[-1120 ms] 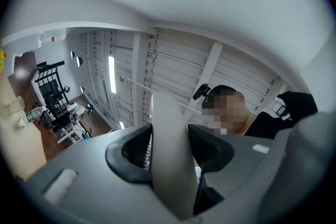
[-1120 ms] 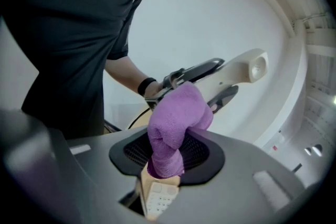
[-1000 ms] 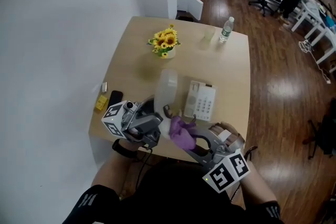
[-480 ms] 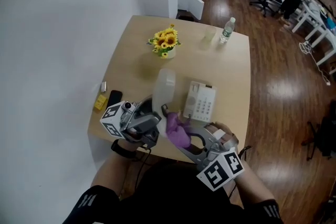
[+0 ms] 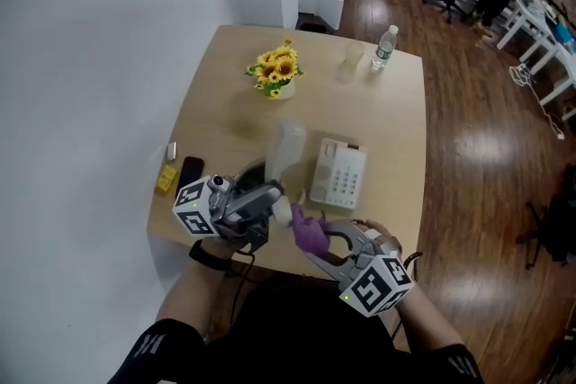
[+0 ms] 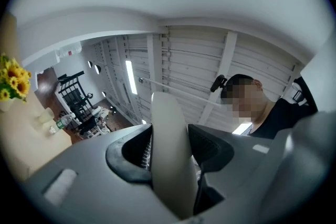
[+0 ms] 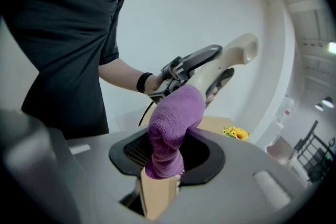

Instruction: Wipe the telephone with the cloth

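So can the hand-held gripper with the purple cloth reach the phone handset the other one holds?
Probably yes. The cloth in the right hand-held gripper sits close beside the handset, which the left hand-held gripper holds up in the air, and nothing shows between them.

Fluffy purple cloth (image 7: 173, 118); smooth matt plastic handset (image 6: 169, 155)

We find bare table (image 5: 225, 108) between the flowers (image 5: 275, 72) and the phone base (image 5: 339, 175), open to a gripper. At the far edge the cup (image 5: 354, 57) and bottle (image 5: 385, 48) block the way. Near us the raised handset (image 5: 286, 148) crowds the base's left side, and a yellow block (image 5: 166, 179) and black slab (image 5: 190, 172) sit by the left edge.
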The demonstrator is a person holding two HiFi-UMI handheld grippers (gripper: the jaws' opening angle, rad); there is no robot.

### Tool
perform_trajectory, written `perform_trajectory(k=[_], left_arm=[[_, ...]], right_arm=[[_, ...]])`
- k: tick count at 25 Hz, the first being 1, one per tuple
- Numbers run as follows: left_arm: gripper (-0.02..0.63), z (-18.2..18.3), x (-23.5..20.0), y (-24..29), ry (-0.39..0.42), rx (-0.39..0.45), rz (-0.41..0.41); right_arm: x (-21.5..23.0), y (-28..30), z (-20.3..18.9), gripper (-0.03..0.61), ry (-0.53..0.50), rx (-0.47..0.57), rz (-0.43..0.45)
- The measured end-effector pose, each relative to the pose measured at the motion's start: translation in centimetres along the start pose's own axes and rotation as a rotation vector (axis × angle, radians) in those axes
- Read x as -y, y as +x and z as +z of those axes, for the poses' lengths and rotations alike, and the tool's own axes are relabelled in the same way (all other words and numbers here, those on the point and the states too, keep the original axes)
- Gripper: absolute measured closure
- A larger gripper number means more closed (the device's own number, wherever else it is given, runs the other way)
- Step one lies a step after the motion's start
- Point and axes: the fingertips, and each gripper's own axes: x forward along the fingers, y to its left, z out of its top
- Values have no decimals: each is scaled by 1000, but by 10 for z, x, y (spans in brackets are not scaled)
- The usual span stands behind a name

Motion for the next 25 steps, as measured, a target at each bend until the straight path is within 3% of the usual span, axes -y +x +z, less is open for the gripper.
perform_trajectory(k=[8, 14, 20, 25], left_arm=[[408, -37, -79, -10, 113, -181, 365], [408, -70, -144, -23, 149, -260, 571], [409, -122, -221, -53, 128, -378, 826], [408, -171, -272, -89, 141, -513, 1000]], right_arm=[[43, -17, -56, 436, 221, 14, -188], [72, -30, -110, 434, 387, 7, -315], [91, -50, -146, 434, 679, 97, -362], [97, -61, -175, 434, 783, 92, -387]])
